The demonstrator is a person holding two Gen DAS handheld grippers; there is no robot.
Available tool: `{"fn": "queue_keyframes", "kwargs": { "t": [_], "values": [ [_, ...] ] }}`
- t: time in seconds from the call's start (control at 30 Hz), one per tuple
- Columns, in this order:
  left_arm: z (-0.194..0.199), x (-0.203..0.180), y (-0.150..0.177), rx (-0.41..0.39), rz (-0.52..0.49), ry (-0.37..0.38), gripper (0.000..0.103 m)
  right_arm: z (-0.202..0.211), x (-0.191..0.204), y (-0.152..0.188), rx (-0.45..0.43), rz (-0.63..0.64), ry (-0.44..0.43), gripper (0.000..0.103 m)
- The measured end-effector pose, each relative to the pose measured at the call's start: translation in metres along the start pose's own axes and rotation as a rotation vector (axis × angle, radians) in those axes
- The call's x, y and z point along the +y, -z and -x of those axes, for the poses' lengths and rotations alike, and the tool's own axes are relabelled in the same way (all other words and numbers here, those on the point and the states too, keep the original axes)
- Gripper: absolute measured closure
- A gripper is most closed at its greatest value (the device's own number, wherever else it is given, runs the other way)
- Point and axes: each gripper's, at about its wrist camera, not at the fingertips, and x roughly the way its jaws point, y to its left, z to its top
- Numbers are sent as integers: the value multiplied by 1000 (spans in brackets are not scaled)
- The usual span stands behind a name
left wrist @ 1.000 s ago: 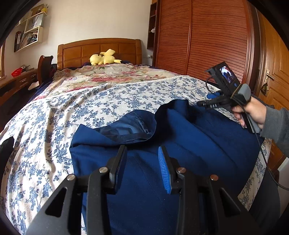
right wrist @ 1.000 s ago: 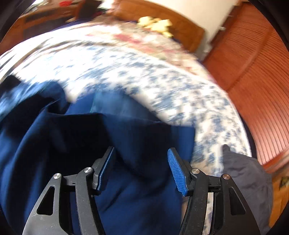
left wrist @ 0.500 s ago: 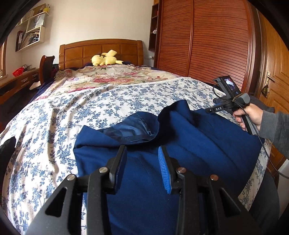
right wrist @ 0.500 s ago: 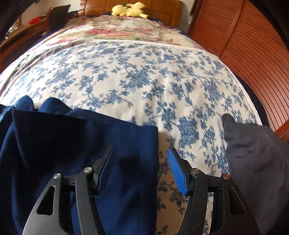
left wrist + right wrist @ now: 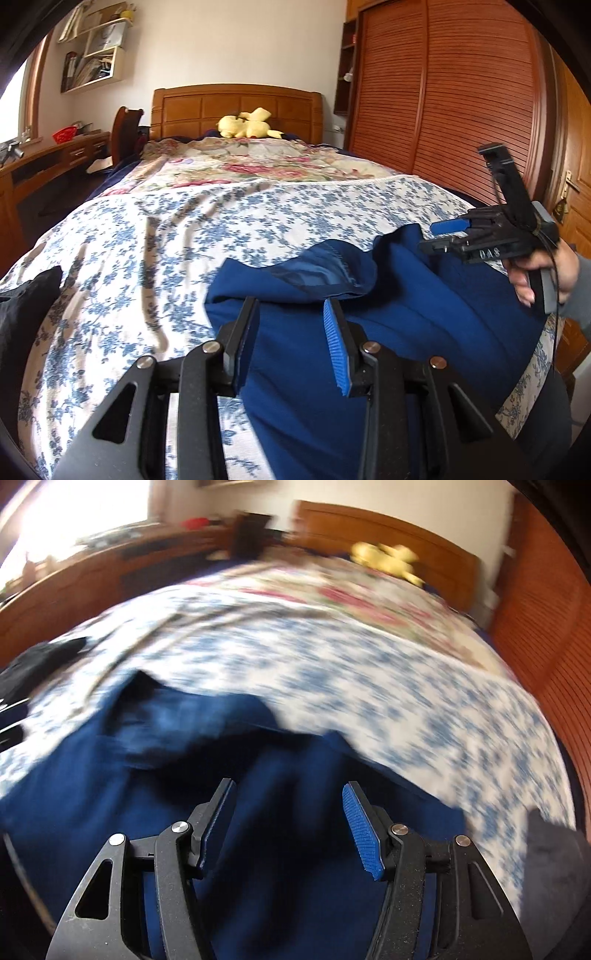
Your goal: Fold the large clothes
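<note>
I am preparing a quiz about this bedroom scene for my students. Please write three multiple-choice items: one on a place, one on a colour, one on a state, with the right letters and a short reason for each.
1. Where does the yellow plush toy lie?
A. by the headboard
B. on the desk
C. on the floor

2. What colour is the large garment spread on the bed?
A. red
B. dark blue
C. white

3. How do the jaws of the left gripper stand?
A. shut on the garment
B. shut on nothing
C. open above the garment

Answers:
1 A, it rests at the head of the bed against the wooden headboard.
2 B, the cloth is navy in both views.
3 C, blue cloth shows in the gap between the fingers.
</note>
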Motion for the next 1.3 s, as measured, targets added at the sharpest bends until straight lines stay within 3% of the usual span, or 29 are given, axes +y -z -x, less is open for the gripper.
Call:
{"fn": "queue_keyframes", "kwargs": {
  "t": [0.2,0.37,0.5,0.57,0.63,0.73,1.07,1.17,1.3],
  "values": [
    [8,18,4,-6,22,-32,69,-20,72,-18,-11,98,-119,42],
    [15,30,8,-8,38,-48,69,-48,99,-16,46,157,-128,42],
    [17,37,10,-8,43,-59,69,-68,98,-9,107,180,-107,56],
    [19,40,12,-7,44,-66,68,-78,96,-10,130,191,-84,69],
    [22,44,14,-9,49,-69,68,-84,91,-15,131,193,-65,91],
    [24,48,14,-12,54,-75,68,-91,82,-29,104,173,-18,95],
    [21,52,15,-8,63,-76,68,-100,63,-90,-1,166,132,95],
    [20,51,15,-5,58,-74,68,-93,50,-99,-24,99,126,95],
    [19,48,14,-9,55,-65,68,-80,34,-92,-24,49,108,76]
  ]
}}
